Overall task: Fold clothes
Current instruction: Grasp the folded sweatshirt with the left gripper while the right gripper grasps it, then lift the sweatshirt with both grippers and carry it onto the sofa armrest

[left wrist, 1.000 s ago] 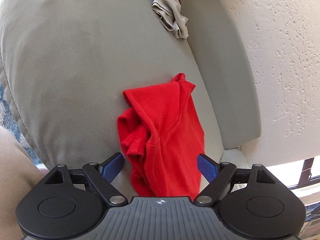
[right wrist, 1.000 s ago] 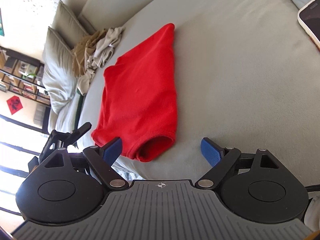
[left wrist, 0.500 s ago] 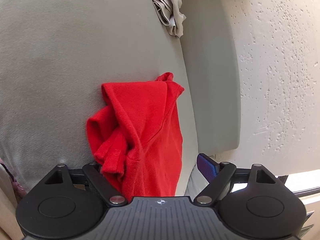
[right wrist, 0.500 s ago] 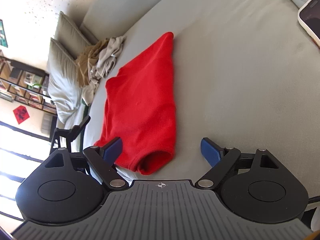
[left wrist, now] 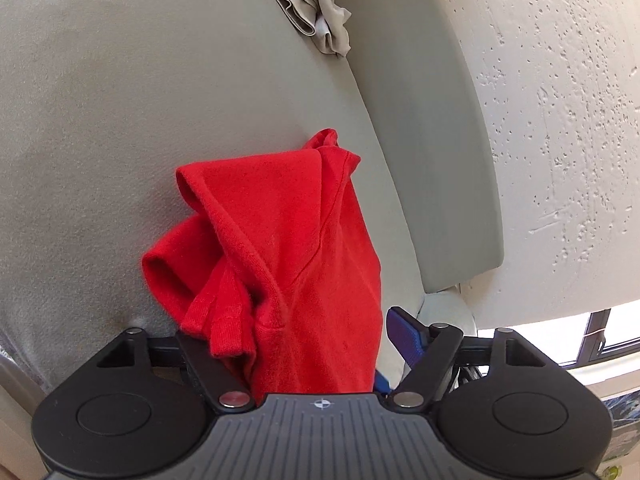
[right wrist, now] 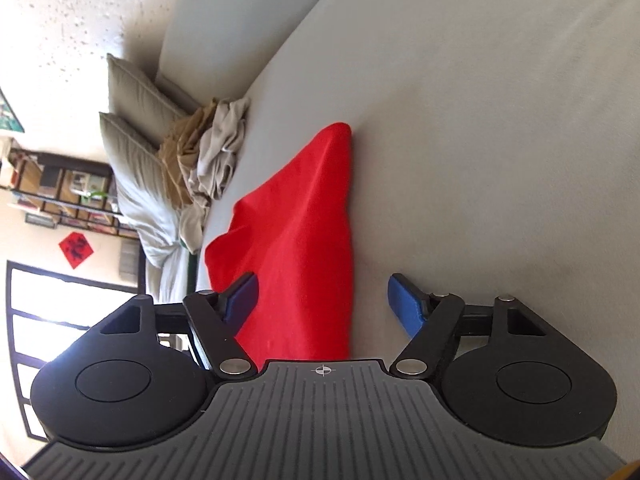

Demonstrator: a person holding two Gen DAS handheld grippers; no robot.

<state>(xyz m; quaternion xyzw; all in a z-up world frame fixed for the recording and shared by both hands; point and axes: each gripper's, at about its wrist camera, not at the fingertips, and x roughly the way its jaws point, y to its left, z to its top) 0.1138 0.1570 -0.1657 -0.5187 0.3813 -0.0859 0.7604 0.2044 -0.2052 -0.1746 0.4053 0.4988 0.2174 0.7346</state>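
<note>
— Both claws have closed in on the red garment (left wrist: 288, 248) since a moment ago; its near end now runs under the right gripper (right wrist: 322, 300), and both sets of jaws have just been narrowing.

— Do they have hold of it?

— Right one, no: its blue pads stand apart, cloth lying between them, the right-hand pad clear of it over bare cushion. The left gripper (left wrist: 304, 344) is partly open too; red cloth fills the gap and hides its left pad, so a grip there cannot be told.

— And the surface?

— Grey sofa seat (left wrist: 120, 120), smooth, stretching ahead of both claws. The garment lies bunched on it, folds and a ribbed cuff nearest the left claw.

— Further off?

— A heap of beige clothes (right wrist: 208, 160) ahead and left of the right claw, against two grey pillows (right wrist: 132, 120). Beyond them, shelves (right wrist: 60, 192), a red diamond hanging (right wrist: 76, 249) and a bright window (right wrist: 60, 320). Right of the left claw, the backrest (left wrist: 432, 160) and a rough white wall (left wrist: 560, 120).
</note>
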